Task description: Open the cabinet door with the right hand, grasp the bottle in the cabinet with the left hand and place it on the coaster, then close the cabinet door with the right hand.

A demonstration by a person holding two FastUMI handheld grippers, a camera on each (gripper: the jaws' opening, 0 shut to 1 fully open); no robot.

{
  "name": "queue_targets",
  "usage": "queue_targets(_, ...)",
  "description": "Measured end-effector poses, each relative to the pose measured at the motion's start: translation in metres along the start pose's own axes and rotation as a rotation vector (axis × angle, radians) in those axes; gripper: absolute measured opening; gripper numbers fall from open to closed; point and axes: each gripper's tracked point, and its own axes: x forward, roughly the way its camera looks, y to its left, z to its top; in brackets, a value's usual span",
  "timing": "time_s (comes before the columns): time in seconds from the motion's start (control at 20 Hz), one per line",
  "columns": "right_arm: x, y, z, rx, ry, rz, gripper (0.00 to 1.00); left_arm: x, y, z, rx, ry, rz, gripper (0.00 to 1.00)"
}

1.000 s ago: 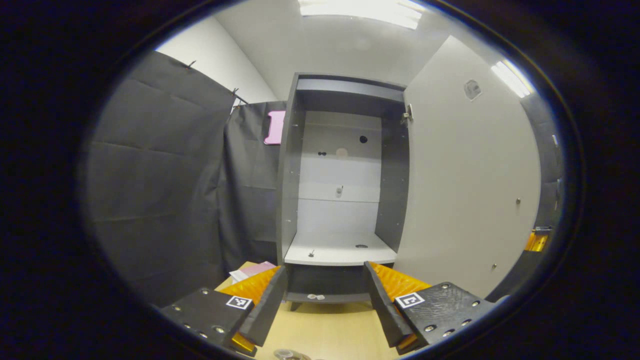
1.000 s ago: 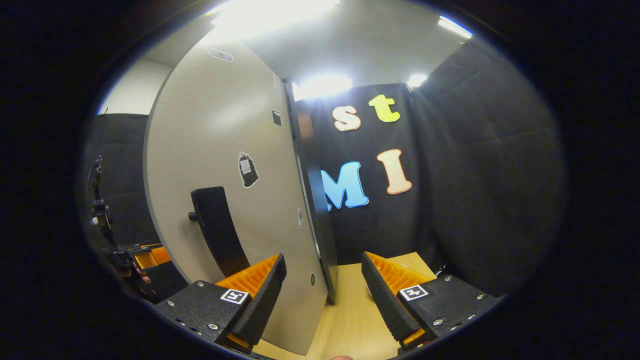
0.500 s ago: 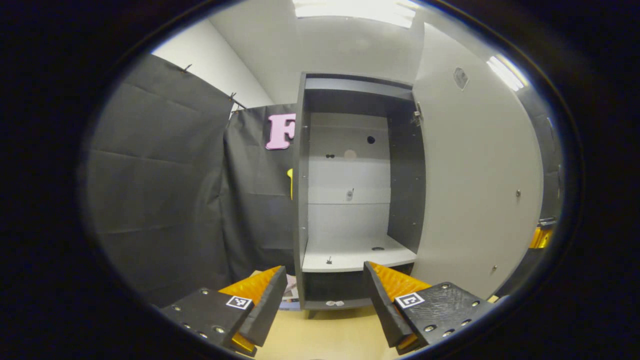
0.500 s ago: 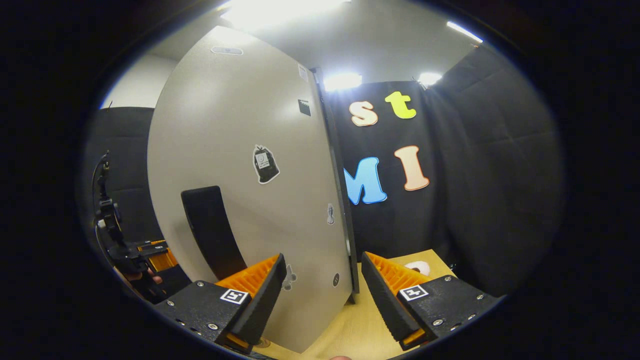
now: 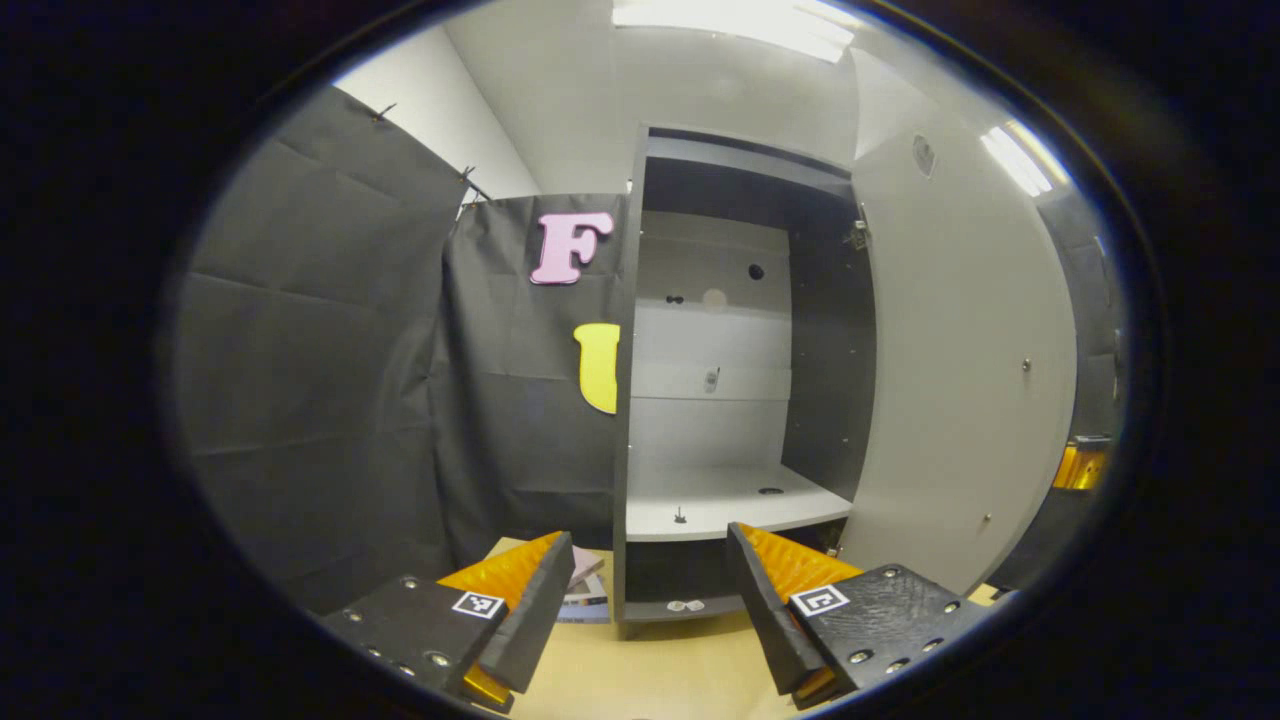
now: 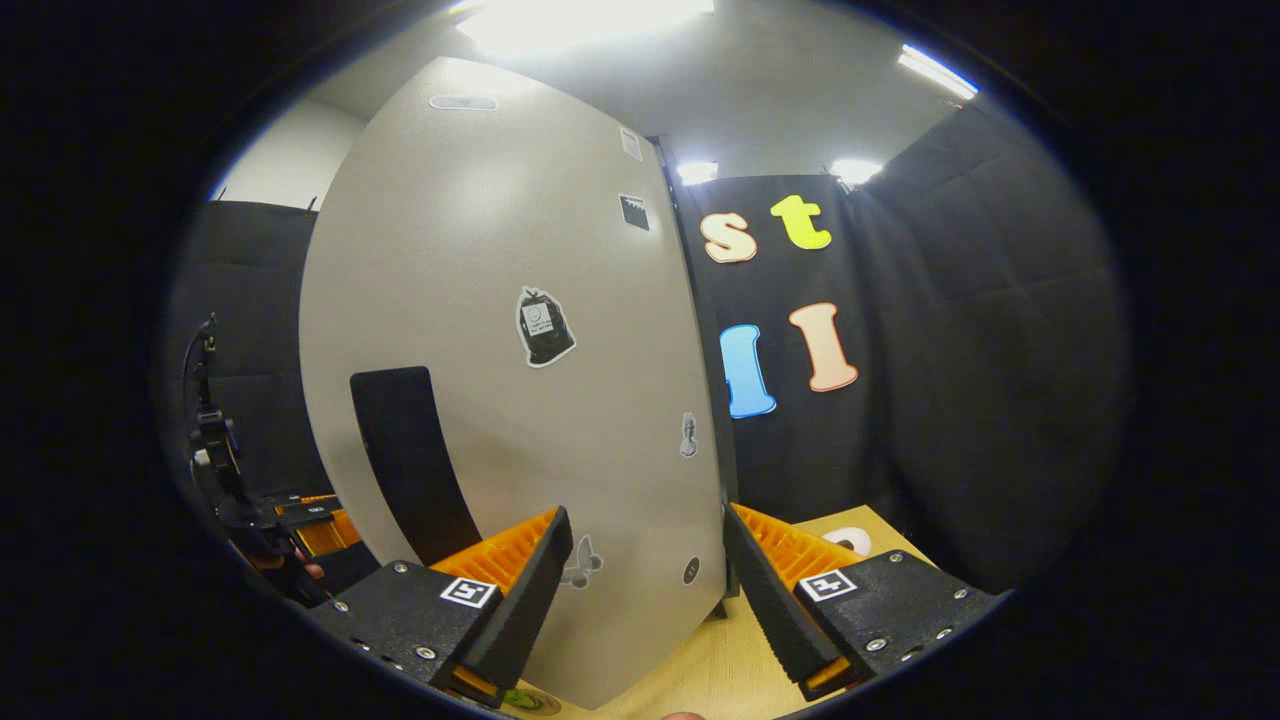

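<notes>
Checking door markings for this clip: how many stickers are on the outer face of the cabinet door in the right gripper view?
6 on the cabinet door: an oval one at the top, two small ones near the hinge edge, a bag-shaped one mid-door, a small figure lower down, a butterfly near the bottom. The tool may hide others.

We can see the dark grey cabinet [image 5: 735,380] standing upright on the table, pale shelf inside, its light grey door [image 6: 520,380] swung wide open, black handle [image 6: 410,460] and stickers on the outside
</notes>
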Motion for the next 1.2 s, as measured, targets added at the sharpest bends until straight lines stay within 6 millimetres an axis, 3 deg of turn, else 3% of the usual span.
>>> queue_targets(0.1,0.001,0.002,-0.005,-0.001,0.007,-0.043,0.94,0.002,0.009,-0.002,-0.013,0.013,-0.005,0.94)
queue_targets(0.2,0.003,0.007,-0.007,-0.006,0.001,-0.069,0.94,0.005,0.014,0.001,-0.019,0.002,-0.014,0.93)
queue_targets(0.25,0.005,0.007,-0.009,-0.008,0.003,-0.077,0.94,0.004,0.017,0.000,-0.009,0.004,-0.014,0.88)
queue_targets(0.4,0.007,0.007,-0.011,0.003,0.010,-0.079,0.94,0.008,0.020,-0.001,0.005,0.007,-0.011,0.93)
queue_targets(0.45,0.007,0.008,-0.012,0.005,0.008,-0.072,0.94,0.008,0.023,0.000,0.011,0.006,0.004,0.88)
queue_targets(0.75,0.010,0.015,-0.017,0.005,-0.023,-0.050,0.94,-0.014,0.024,0.026,0.102,-0.085,0.062,0.88)
queue_targets(1.0,0.024,0.027,-0.026,0.004,0.001,-0.026,0.94,-0.027,0.020,0.035,0.144,-0.113,0.081,0.87)
queue_targets(1.2,0.021,0.045,-0.036,-0.005,0.019,0.018,0.94,-0.027,0.025,0.029,0.160,-0.096,0.095,0.88)
